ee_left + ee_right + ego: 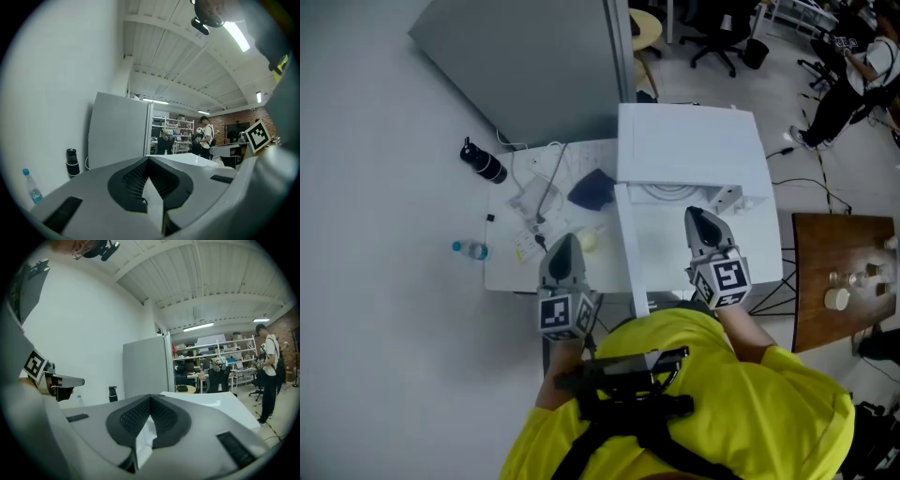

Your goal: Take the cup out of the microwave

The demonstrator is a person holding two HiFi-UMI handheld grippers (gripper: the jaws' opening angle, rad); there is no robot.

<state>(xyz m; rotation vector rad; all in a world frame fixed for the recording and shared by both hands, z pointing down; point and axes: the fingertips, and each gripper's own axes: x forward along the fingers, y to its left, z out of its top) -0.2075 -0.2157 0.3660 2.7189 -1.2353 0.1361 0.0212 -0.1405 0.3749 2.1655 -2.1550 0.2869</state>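
Note:
A white microwave (689,141) stands on a white table (502,272), seen from above; whether its door is open I cannot tell. No cup shows plainly in any view. My left gripper (563,246) hangs over the table left of the microwave, jaws shut with nothing between them. My right gripper (697,217) hovers in front of the microwave, also shut and empty. In the left gripper view the shut jaws (149,158) point level past the microwave's white top (187,159). The right gripper view shows shut jaws (150,397) and that white top (211,404).
On the table lie a dark blue cloth (592,188), cables, papers and a small pale yellow object (588,241). A black bottle (483,162) and a water bottle (470,249) sit at its left. A grey cabinet (525,66) stands behind; a wooden table (825,272) stands right.

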